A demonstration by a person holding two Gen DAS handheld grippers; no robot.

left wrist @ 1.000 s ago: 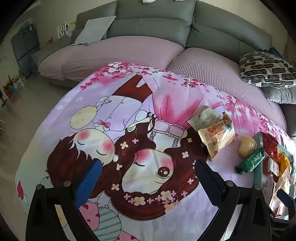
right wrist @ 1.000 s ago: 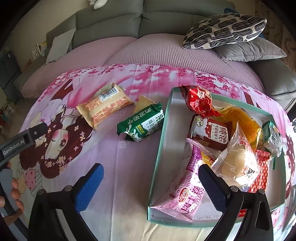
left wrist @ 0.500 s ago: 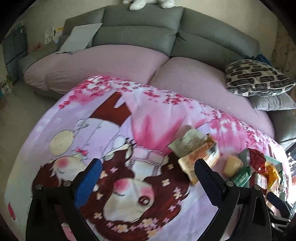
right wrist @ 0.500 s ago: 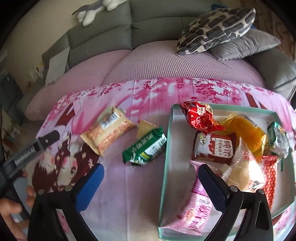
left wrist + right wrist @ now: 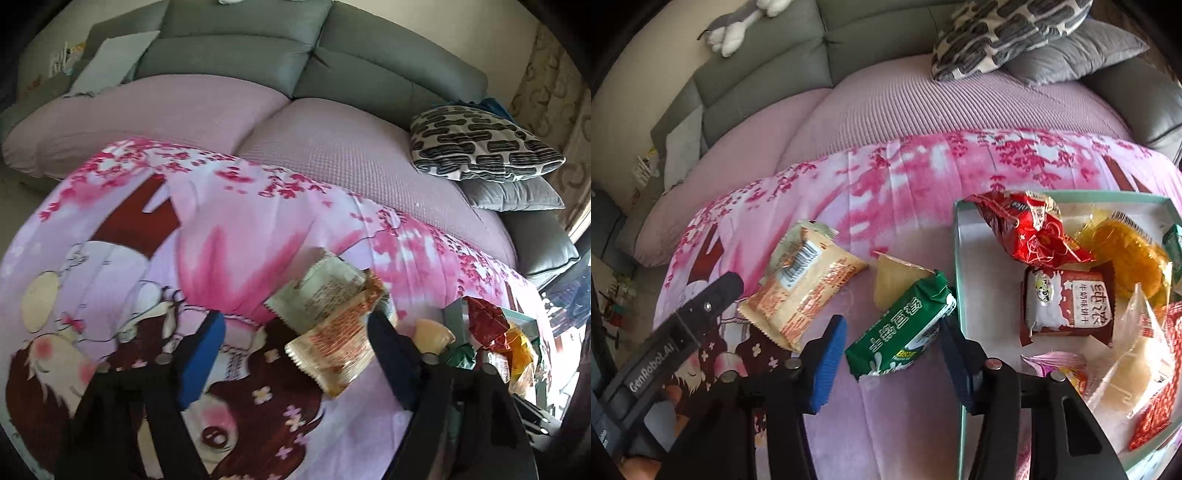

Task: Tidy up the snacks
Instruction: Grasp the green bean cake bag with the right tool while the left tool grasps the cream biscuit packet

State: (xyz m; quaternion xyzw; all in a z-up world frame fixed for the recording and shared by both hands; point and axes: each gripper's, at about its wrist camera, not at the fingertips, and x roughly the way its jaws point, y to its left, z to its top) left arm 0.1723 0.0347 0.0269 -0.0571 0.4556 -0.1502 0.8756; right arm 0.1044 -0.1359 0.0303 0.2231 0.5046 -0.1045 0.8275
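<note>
A pink cartoon-print cloth (image 5: 905, 424) covers the desk. Right of the right tool (image 5: 892, 345) lies a green-rimmed shallow tray (image 5: 956, 258) of snacks. That tool's jaws are closing around a green biscuit packet (image 5: 905, 332). The left tool (image 5: 295, 341) closes around an orange-and-cream wrapped snack (image 5: 332, 339).

Tray (image 5: 957, 266) was packed with snacks, its wall right beside the green biscuit pack (image 5: 905, 332); open blanket (image 5: 886, 424) stretched out below it.

Grey sectional sofa (image 5: 236, 55) ahead; pink seat covers (image 5: 332, 155); patterned cushion (image 5: 480, 144) upper right; plush toy (image 5: 738, 22) on backrest.
</note>
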